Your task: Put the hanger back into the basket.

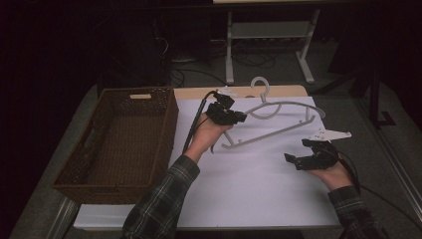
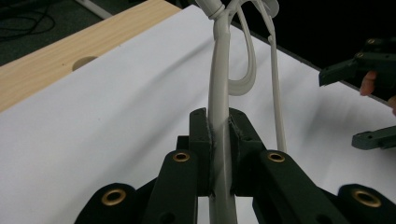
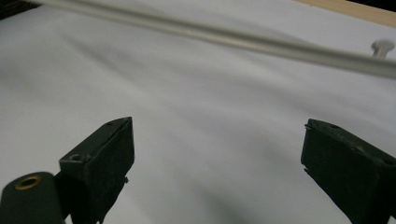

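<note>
White plastic is what the work turns on: a clothes hanger (image 1: 278,117) sits over the white sheet (image 1: 249,184) that covers the table, its hook pointing toward the far edge and its bar slanting down toward the person. The left gripper (image 1: 242,117) has it by the upper arm, near the left shoulder; in the left gripper view the two black jaws are pressed against either side of the pale rod (image 2: 220,140), so the grip looks firm and narrow. Held at that point, the hanger seems tilted up off the sheet at the gripped end, though whether its far end rests on the sheet I cannot tell.

The right gripper (image 1: 293,160) hangs apart from the hanger, lower right of it, with its jaws spread wide and nothing between them; the right gripper view shows the bar (image 3: 224,35) crossing well beyond the open pads (image 3: 348,170). That stance reads as a hand kept ready, probably to take the other side so the long, light frame does not swing on a single pinch.

A brown woven basket (image 1: 74,177) stands just left of the sheet, open and near the left forearm. My guess is that it is where the hanger is meant to go, which would explain gripping it at the end nearest the basket.
</note>
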### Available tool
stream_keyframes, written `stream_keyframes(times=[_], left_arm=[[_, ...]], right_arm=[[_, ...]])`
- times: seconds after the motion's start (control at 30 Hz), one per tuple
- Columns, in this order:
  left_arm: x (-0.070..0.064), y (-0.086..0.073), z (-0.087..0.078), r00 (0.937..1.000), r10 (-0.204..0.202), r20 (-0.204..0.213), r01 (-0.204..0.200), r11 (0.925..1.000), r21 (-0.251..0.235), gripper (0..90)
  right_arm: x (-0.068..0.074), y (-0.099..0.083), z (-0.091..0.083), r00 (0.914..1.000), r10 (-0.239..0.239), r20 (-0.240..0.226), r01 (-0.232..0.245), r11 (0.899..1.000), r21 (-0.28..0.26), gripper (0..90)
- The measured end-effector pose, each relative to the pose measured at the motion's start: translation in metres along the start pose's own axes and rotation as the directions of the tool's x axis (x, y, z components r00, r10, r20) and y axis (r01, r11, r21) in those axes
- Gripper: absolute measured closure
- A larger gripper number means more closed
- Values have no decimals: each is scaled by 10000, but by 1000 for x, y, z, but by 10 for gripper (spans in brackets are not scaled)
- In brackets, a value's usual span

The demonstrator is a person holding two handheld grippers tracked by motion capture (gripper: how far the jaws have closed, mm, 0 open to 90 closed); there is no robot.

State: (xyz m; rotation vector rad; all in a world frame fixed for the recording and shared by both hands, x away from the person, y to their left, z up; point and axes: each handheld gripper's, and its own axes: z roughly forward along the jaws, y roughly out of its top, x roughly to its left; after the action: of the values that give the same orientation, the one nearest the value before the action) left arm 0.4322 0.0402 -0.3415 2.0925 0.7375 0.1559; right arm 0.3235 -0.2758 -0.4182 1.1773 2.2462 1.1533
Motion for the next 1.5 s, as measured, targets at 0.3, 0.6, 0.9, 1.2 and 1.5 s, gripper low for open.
stream_keyframes(times=[0.3, 0.6, 0.9, 1.2, 1.5], left_arm=[[8, 3, -37, 9994, -100, -345, 98, 9999, -57, 821], [17, 0, -68, 9975, -203, -673, 205, 9998, 19, 821], [34, -11, -104, 9945, -810, -666, 789, 9963, -332, 821], [38, -15, -132, 9908, -1108, -776, 1066, 9927, -561, 821], [52, -31, -166, 9814, -1428, -1281, 1339, 9881, -756, 821]], right_arm=[[-1, -2, 2, 10000, -46, -3, 46, 10000, -31, 75], [-3, -2, 4, 10000, -71, 17, 71, 10000, -53, 71], [-4, -2, 4, 10000, 0, 55, 0, 10000, -43, 70], [-4, -2, 4, 9999, 11, 123, -11, 10000, -64, 71], [-4, 0, 6, 10000, 27, 80, -25, 9999, -153, 74]])
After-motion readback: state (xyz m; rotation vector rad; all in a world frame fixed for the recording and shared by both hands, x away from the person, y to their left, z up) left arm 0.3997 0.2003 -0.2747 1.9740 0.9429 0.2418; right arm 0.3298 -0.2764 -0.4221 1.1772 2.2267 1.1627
